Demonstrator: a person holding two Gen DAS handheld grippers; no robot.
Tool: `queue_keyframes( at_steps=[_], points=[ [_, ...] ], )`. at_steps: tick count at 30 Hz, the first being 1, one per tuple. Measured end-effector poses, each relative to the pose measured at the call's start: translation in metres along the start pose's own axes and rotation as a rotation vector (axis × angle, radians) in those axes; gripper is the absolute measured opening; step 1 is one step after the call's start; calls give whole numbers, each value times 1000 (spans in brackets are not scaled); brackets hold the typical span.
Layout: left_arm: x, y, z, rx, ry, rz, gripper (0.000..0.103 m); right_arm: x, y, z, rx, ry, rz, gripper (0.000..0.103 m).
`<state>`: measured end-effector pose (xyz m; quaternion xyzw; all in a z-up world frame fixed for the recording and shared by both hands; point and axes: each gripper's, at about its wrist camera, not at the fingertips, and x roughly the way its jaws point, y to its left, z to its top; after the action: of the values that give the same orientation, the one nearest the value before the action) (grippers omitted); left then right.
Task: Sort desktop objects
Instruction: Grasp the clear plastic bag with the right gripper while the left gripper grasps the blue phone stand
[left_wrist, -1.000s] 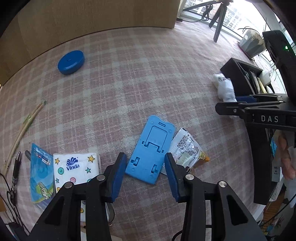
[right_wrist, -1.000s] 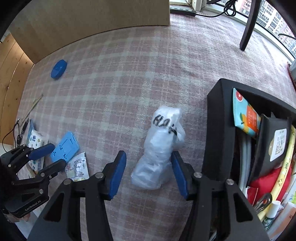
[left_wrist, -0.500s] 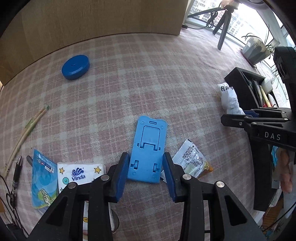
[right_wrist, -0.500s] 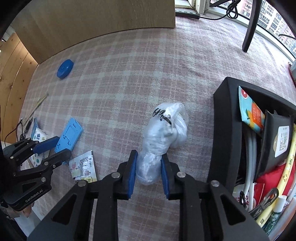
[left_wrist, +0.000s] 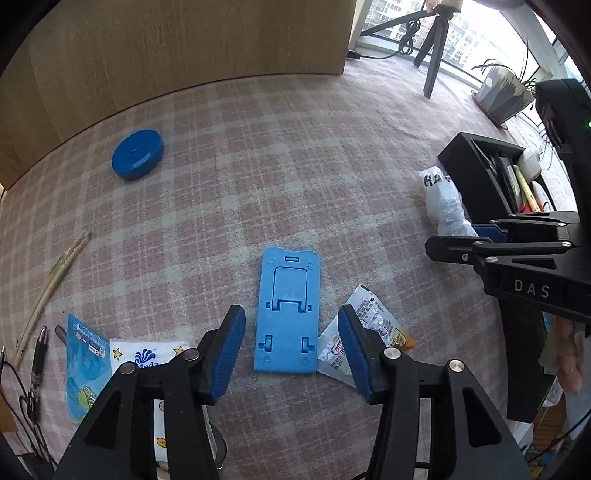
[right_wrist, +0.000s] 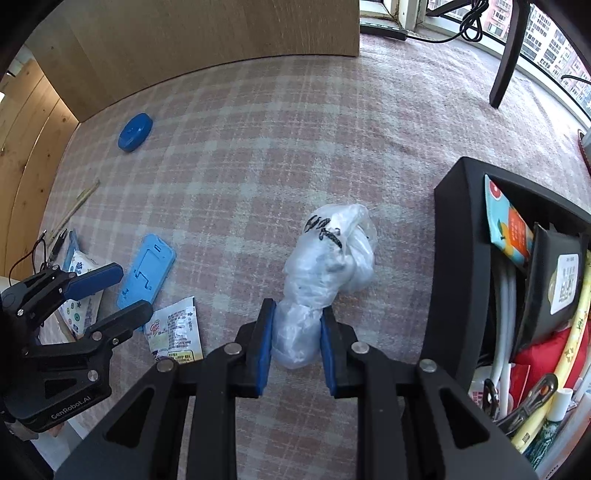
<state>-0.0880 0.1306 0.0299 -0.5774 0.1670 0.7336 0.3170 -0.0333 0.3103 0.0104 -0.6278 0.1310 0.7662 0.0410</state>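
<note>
- The blue round lid (left_wrist: 137, 153) is seen far left on the checked cloth (left_wrist: 295, 147), well apart from everything else.
- The tissue pack (left_wrist: 147, 360) and a blue sachet (left_wrist: 85, 365) lie at the near left edge.
- The left gripper (left_wrist: 291, 350) is held over the blue phone stand (left_wrist: 289, 310); its jaws are opening, and the stand (lying flat) is between them but not pressed.
- A printed sachet (left_wrist: 369, 332) lies just beside the stand.
- The right gripper (right_wrist: 297, 343) is clamped on the white plastic bag (right_wrist: 325, 266), near its lower end.
- The black organiser box (right_wrist: 450, 258) stands at the right, near the bag.
</note>
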Motion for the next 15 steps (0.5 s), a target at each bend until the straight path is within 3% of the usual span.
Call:
queue_keyframes(
  at_steps=[4, 6, 7, 15],
  points=[
    [11, -12, 1, 53, 32, 76, 48, 2, 2, 2, 11, -2, 0, 23],
    [10, -13, 1, 60, 25, 103, 41, 1, 1, 5, 12, -4, -1, 23],
    [9, -11, 0, 50, 18, 96, 34, -6, -4, 1, 14, -7, 1, 23],
    [-9, 14, -9, -45, -10, 45, 34, -41, -15, 19, 24, -45, 25, 22]
  ],
)
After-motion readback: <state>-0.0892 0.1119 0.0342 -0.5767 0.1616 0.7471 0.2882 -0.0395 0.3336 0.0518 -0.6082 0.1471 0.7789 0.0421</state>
